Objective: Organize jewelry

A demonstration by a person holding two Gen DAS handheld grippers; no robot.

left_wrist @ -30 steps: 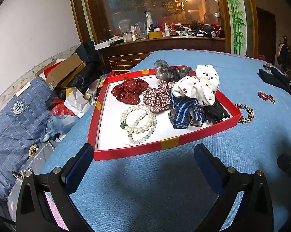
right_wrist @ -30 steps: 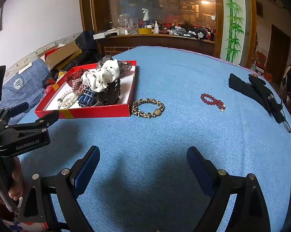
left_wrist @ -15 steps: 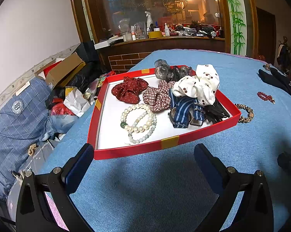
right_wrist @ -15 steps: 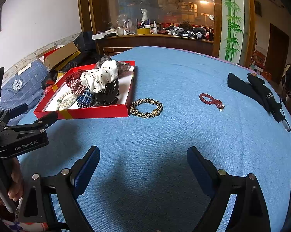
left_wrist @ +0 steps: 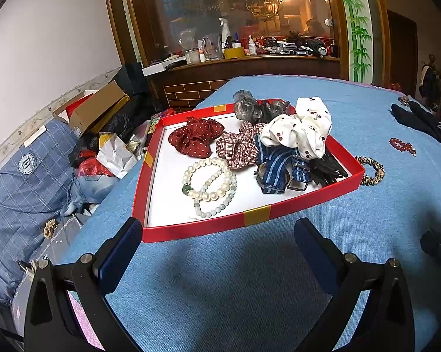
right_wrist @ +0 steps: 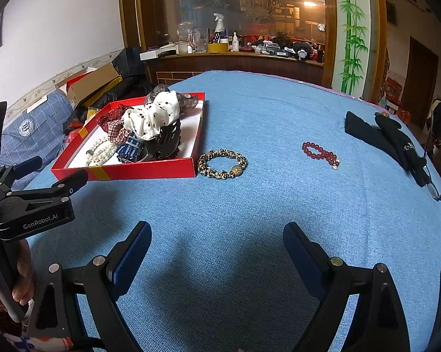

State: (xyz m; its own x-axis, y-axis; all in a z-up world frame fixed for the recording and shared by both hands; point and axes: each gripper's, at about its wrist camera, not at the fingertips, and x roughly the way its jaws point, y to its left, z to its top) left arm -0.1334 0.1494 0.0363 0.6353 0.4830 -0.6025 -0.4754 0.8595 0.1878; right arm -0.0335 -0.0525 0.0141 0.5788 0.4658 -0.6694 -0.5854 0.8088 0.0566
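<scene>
Blue cloth-covered table (right_wrist: pixel 249 220). Red tray (right_wrist: pixel 150 169) lies ahead-left of the right gripper, leopard-print bracelet (right_wrist: pixel 222 164) just beside the tray's right wall. Red bead bracelet (right_wrist: pixel 320 154) ahead-right, well apart. Folded black umbrella (right_wrist: pixel 396 143) far right, glasses (right_wrist: pixel 435 189) beside it.

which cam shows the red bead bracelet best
The right wrist view: the red bead bracelet lies whole and unobstructed on the blue cloth. In the left wrist view it is small and distorted near the right edge.
</scene>
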